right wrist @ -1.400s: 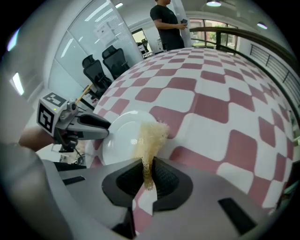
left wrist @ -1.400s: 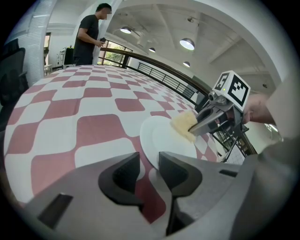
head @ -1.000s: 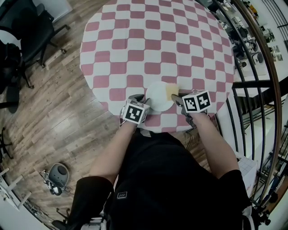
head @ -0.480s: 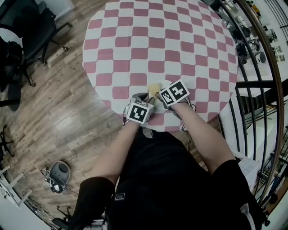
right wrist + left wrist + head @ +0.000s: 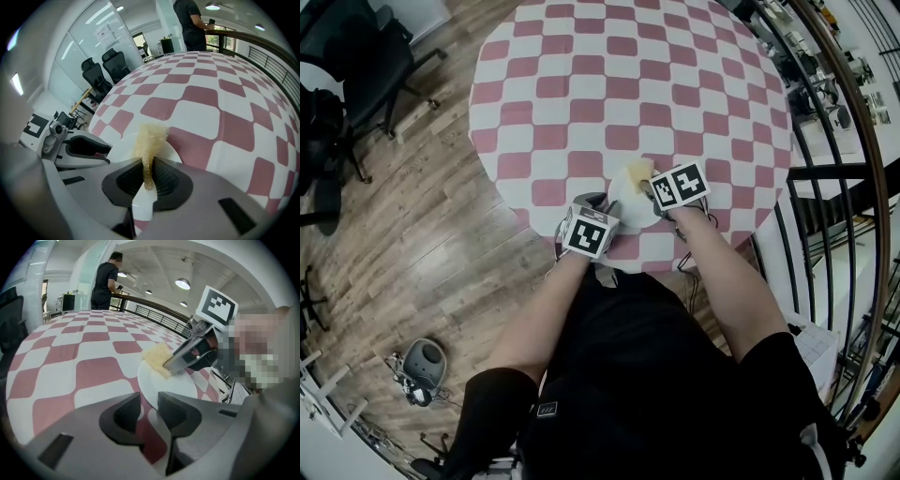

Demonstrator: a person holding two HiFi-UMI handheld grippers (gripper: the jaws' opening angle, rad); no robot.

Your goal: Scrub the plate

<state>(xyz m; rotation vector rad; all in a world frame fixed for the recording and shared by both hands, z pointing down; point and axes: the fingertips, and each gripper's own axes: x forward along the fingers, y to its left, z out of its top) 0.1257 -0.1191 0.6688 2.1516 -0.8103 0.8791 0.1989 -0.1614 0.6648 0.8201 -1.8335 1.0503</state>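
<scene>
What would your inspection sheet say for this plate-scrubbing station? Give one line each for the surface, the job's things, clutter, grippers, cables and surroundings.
surface: round table under a pink-and-white checked cloth.
job's things: white plate by the table's near edge; yellow sponge on its far rim.
clutter: nothing seen.
grippers: left gripper has just been closing its jaws, with the plate's near rim between them, seemingly pinched; right gripper shut on the sponge.
cables: loose cords seem to lie by a grey object on the floor.
surroundings: wood floor, black chairs, curved railing, person standing beyond the table.
</scene>
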